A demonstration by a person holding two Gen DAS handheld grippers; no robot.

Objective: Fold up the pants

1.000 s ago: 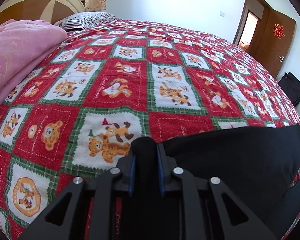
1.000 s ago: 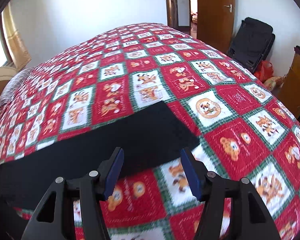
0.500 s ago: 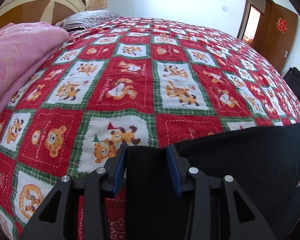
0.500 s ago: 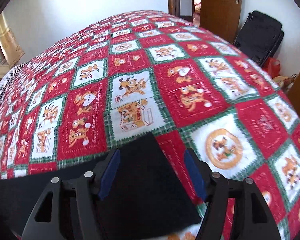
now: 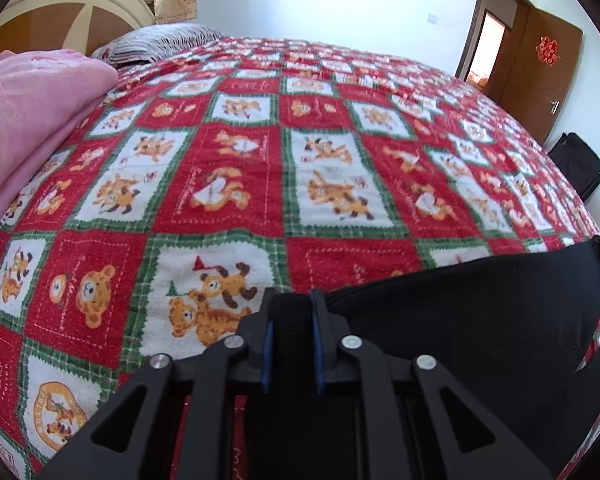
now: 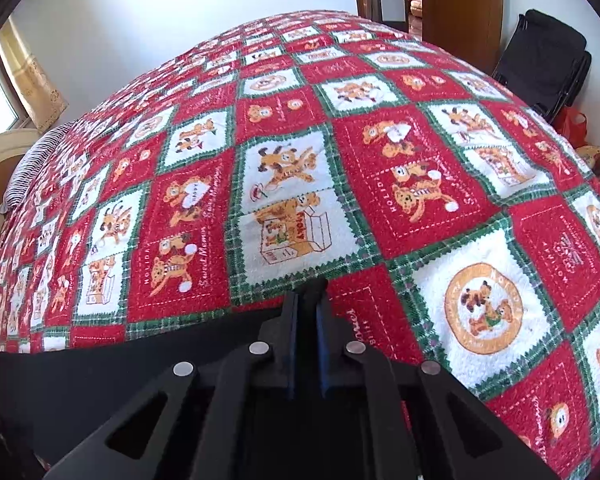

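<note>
Between each pair of blue pads, a bunched edge of the black pants (image 5: 480,320): left gripper (image 5: 291,312) and right gripper (image 6: 307,312), jaws just closed, clamp cloth lying on the bedspread (image 5: 240,184); thin bites may slip when lifted

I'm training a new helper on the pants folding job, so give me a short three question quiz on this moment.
1. True or false: the left hand-held gripper is shut on the black fabric pants.
2. What does the right hand-held gripper pinch? A) pink blanket B) black fabric pants C) striped pillow
3. Fill in: the pants lie on a red, white and green bear-print ____.

Key: 1 true, dark cloth sits between its blue pads. 2 B, its jaws have just closed on the pants edge. 3 bedspread.
</note>
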